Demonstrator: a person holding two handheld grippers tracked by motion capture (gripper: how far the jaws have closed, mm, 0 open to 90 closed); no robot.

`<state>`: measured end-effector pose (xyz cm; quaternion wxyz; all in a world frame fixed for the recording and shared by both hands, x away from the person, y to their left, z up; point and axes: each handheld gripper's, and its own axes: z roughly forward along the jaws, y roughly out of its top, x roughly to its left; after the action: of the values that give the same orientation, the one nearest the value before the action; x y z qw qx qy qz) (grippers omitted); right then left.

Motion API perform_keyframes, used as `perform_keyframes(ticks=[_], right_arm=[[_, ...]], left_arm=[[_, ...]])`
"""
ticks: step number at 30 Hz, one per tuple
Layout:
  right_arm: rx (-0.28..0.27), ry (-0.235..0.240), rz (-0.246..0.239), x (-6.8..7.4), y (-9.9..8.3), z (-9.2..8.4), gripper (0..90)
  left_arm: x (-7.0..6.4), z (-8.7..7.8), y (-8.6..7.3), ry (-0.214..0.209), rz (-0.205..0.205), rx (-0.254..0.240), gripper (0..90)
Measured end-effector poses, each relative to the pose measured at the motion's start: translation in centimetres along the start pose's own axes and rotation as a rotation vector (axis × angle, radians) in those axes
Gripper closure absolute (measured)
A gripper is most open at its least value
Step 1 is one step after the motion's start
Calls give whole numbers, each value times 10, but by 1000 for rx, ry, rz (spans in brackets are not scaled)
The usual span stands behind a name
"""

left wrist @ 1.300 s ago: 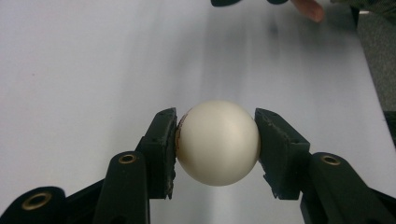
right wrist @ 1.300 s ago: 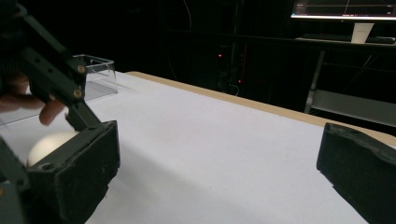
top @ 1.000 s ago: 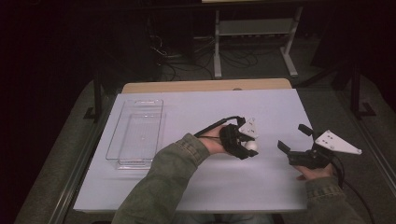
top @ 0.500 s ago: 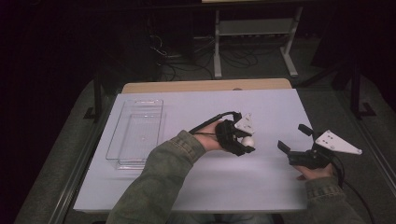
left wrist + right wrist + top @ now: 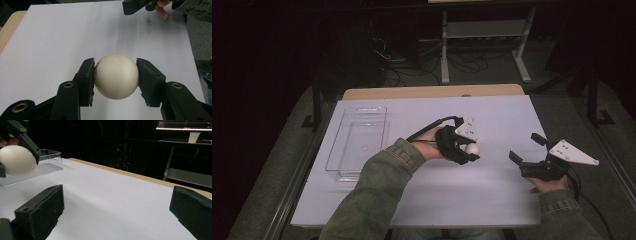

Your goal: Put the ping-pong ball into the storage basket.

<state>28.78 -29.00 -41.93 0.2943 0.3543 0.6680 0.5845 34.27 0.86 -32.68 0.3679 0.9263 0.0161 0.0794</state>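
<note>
A cream-white ball (image 5: 116,76) is clamped between both pads of my left gripper (image 5: 115,80), which is shut on it and holds it above the white table (image 5: 492,115). From the high view the ball (image 5: 472,148) shows at the tip of the left gripper (image 5: 468,151) near the table's middle. My right gripper (image 5: 524,150) rests at the right side of the table, jaws wide open with nothing between them (image 5: 117,212). The right gripper view catches the ball (image 5: 17,160) at far left, held up off the table.
A clear plastic tray (image 5: 357,142) stands empty at the left side of the table; its wall (image 5: 51,157) also appears behind the ball in the right gripper view. A tan board edge (image 5: 432,92) runs along the table's far side. Dark floor, a shelf frame and cables lie beyond.
My left gripper has risen slightly with the ball and drifted a little toward the tray side. The right gripper has stayed where it was.
</note>
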Motion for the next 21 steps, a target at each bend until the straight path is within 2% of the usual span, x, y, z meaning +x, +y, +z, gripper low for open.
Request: perform_keyframes(ticks=[21], right_arm=[[2,0,-5,0,0,0,0]], left_arm=[[3,-29,-11,49,-12,31,510]])
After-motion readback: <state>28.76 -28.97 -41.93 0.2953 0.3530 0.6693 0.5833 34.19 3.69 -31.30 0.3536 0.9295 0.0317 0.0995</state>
